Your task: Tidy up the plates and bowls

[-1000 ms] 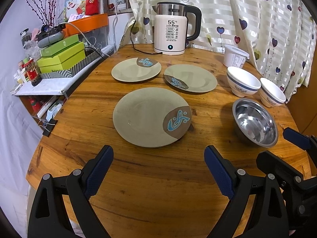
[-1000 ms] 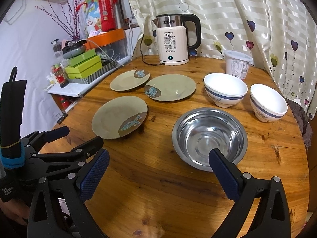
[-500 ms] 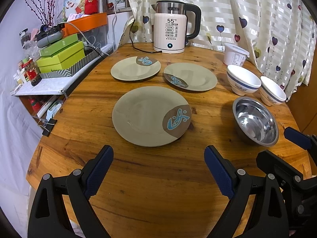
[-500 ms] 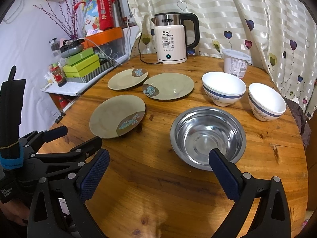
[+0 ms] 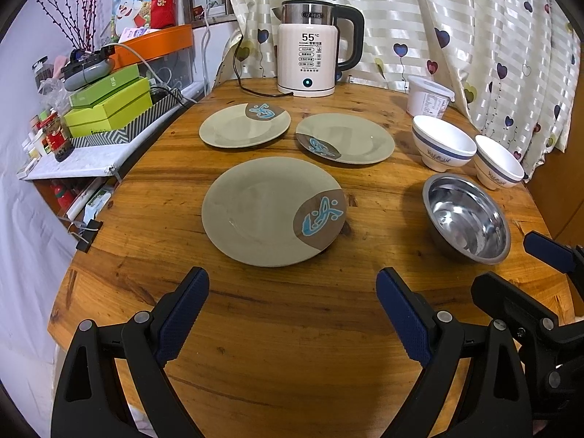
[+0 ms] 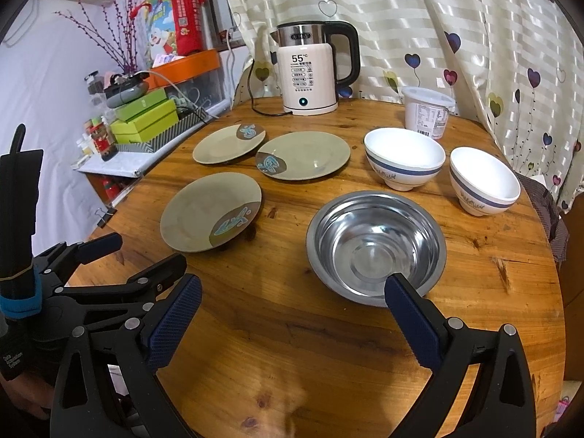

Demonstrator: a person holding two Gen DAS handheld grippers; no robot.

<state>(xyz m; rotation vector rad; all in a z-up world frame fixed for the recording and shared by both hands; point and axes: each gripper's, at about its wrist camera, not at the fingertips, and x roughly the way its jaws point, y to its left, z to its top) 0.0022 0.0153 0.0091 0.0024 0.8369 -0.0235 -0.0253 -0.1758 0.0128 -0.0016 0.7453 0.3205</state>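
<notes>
Three olive plates with a brown-and-blue fish patch lie on the round wooden table [image 5: 292, 328]: a near plate [image 5: 270, 211] [image 6: 208, 213], a far left plate [image 5: 244, 126] [image 6: 228, 144] and a far middle plate [image 5: 346, 138] [image 6: 304, 155]. A steel bowl [image 5: 465, 219] [image 6: 376, 242] sits to the right, with two white blue-banded bowls [image 6: 403, 162] [image 6: 483, 179] behind it. My left gripper [image 5: 292, 284] hangs open in front of the near plate. My right gripper [image 6: 292, 292] hangs open before the steel bowl. Neither holds anything.
A white electric kettle [image 6: 310, 73] with its cord and a white lidded tub [image 6: 427, 111] stand at the table's far edge by the curtain. A cluttered shelf with green boxes [image 5: 109, 106] runs along the left. A gloved hand [image 6: 18, 365] holds the left tool.
Both grippers have pulled back slightly from the dishes and stay open. The plates and bowls have not moved.
</notes>
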